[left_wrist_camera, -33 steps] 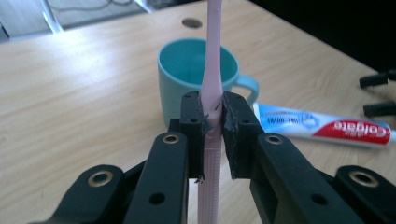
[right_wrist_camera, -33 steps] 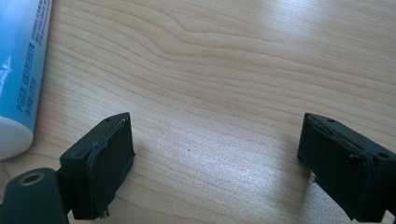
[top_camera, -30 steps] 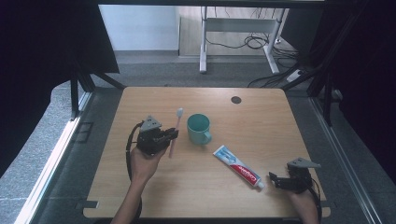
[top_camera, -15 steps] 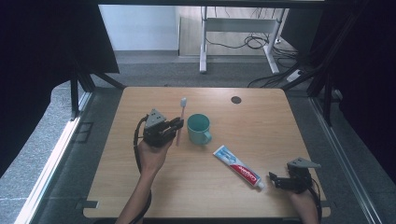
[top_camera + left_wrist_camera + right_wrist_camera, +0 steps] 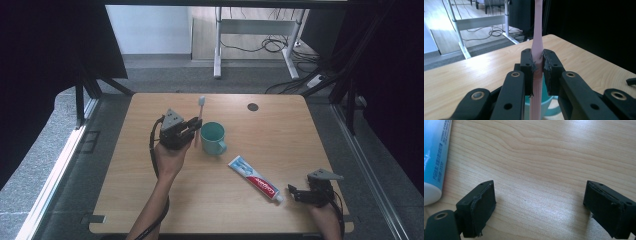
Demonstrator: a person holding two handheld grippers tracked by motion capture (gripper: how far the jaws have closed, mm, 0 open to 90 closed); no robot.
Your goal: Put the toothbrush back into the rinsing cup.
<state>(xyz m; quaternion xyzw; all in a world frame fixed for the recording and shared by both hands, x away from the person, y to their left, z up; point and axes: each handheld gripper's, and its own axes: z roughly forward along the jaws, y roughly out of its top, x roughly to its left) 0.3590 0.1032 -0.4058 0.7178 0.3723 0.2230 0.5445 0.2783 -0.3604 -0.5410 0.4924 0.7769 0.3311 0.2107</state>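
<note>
While black jaws clamp, left gripper (image 5: 537, 67), slim pink toothbrush (image 5: 537, 47), round teal mug (image 5: 212, 138)

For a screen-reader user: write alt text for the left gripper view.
The left claw is shut on the handle of a pink toothbrush that stands upright. A teal cup sits just below the claw on the wooden table, with a metal desk frame and floor cables behind.

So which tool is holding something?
The left tool: it's shut on the pink toothbrush. The right tool is open over bare table.
</note>
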